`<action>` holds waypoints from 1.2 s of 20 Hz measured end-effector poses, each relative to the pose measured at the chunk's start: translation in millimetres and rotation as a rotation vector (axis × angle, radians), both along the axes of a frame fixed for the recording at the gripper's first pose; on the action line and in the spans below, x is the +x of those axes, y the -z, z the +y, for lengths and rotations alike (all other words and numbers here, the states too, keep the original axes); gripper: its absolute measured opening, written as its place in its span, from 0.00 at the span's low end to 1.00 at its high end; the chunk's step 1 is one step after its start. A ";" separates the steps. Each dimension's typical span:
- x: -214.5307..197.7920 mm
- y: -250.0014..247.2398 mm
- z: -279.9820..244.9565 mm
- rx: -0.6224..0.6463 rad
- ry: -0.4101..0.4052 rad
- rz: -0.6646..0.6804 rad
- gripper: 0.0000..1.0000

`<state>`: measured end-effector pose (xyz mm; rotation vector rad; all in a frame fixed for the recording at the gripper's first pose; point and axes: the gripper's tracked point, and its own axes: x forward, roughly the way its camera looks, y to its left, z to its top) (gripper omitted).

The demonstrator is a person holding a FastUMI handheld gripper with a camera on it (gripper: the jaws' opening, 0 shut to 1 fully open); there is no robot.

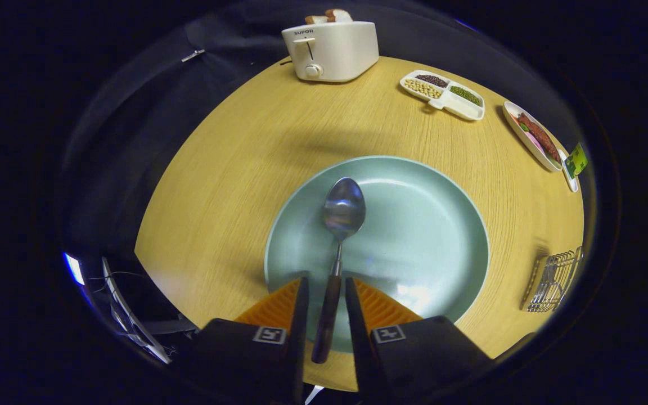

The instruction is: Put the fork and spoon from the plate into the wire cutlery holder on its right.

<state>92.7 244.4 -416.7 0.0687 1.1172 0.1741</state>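
A metal spoon point(342, 214) with a dark handle lies on the pale green plate point(442, 225), bowl pointing away from me. Its handle runs back between my fingers and past the plate's near rim. My gripper point(327, 281) is open, one finger on each side of the handle with a narrow gap on both sides. The wire cutlery holder point(554, 275) stands on the table to the right of the plate, and a fork seems to rest inside it, though it is small and hard to make out.
On the round wooden table point(228, 185), a white toaster point(332, 50) with bread stands at the far edge. A divided dish of beans point(442, 94) and a narrow dish of food point(535, 138) lie at the far right.
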 end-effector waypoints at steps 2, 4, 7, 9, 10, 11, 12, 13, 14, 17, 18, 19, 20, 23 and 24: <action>2.0 4.4 -1.9 0.005 -0.005 0.018 0.20; -4.6 -1.3 -0.9 0.040 -0.018 0.038 0.08; -9.9 -26.6 -16.5 0.101 -0.007 0.022 0.08; -14.6 -58.3 -33.8 0.141 -0.017 -0.006 0.08; -20.8 -73.7 -49.0 0.152 -0.037 -0.027 0.08; -25.2 -93.8 -66.8 0.148 -0.055 -0.047 0.08; -29.5 -113.0 -86.7 0.136 -0.068 -0.065 0.08; -34.2 -131.8 -107.5 0.126 -0.077 -0.078 0.08; -39.4 -148.7 -128.9 0.117 -0.079 -0.080 0.08; -59.9 -176.5 -202.6 0.042 -0.092 -0.002 0.08; -71.0 -179.3 -231.2 -0.018 -0.100 0.042 0.08; -82.1 -180.8 -257.5 -0.074 -0.110 0.093 0.08; -92.6 -180.0 -276.4 -0.109 -0.114 0.149 0.08; -122.1 -168.0 -309.8 -0.170 -0.129 0.326 0.08; -126.2 -161.1 -319.1 -0.198 -0.138 0.384 0.08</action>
